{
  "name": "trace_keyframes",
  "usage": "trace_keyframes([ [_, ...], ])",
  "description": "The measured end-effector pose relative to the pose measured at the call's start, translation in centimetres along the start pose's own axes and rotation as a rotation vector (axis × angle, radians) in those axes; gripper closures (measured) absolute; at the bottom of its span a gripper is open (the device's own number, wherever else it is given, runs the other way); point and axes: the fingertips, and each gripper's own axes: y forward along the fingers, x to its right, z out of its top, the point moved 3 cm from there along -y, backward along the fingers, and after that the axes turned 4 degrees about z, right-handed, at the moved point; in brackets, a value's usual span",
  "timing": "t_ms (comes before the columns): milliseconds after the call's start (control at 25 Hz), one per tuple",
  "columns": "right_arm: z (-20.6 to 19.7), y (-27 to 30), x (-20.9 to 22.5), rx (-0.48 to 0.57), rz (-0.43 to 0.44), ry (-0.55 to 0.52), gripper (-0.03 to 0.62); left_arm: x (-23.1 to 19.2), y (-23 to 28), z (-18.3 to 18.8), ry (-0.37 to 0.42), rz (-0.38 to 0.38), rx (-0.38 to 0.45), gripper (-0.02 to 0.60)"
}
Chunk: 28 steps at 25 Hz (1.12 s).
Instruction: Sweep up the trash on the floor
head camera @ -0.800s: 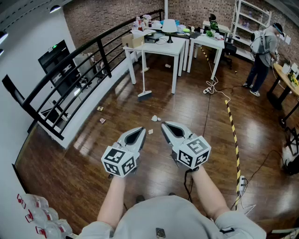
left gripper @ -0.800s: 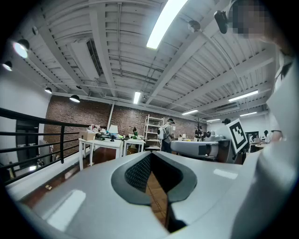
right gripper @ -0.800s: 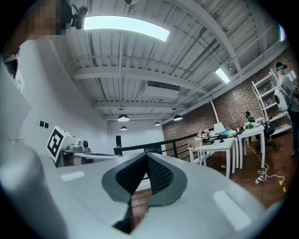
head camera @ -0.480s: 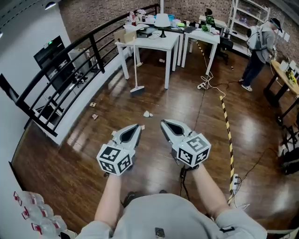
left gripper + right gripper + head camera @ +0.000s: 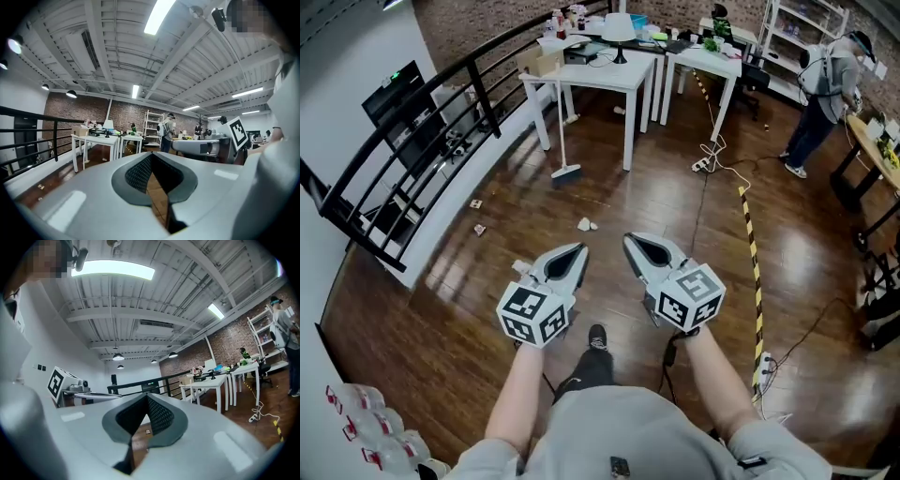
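We hold 2 grippers about level and side by side over the wood floor (image 5: 656, 202), tips pointing away from the body. L gripper (image 5: 580, 247): jaws fully together, with the pads meeting at the tip and nothing clamped. The left gripper view confirms this, showing only floor through the slot behind the closed tip. R gripper (image 5: 628, 240): same condition, jaws fully closed and empty. The right gripper view shows the textured pads converging to 1 point, with bare floor visible below. Neither gripper touches any object or the other gripper; a narrow gap separates the 2 tips. Trash location: 1 crumpled white scrap (image 5: 585, 224) lies on the floor just ahead of the tips, approx. between them and apart from both. 2 smaller scraps (image 5: 475, 203) (image 5: 480, 229) lie further left, near the base of the black railing (image 5: 422, 112). Broom (image 5: 565, 172): head on the floor ahead and slightly left, well apart from the grippers, with the handle leaning up against the front-left leg of the white table (image 5: 609, 73). Other ref. items: a yellow/black striped tape line (image 5: 751, 246) runs along the floor to the right of the R gripper, and a power strip (image 5: 701, 166) with cable lies beside the table legs. A person (image 5: 825, 80) stands at the far right by a shelf unit. 1 dark shoe (image 5: 597, 336) of the operator shows on the floor below and between the 2 marker cubes.
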Motion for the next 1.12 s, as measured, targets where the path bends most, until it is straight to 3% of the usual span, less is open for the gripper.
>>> trace_keyframes([
  [360, 2.2, 6.7, 12.3, -0.026, -0.058, -0.036, 0.594, -7.0, 13.6, 1.1, -0.01, -0.002, 0.021, 0.58],
  [720, 4.7, 13.5, 24.0, -0.043, -0.087, -0.033, 0.594, -12.3, 26.5, 2.9, -0.021, -0.057, 0.005, 0.579],
  [1120, 6.2, 19.6, 38.4, -0.024, -0.053, -0.023, 0.594, -17.8, 40.8, 4.3, -0.023, -0.016, -0.002, 0.579],
])
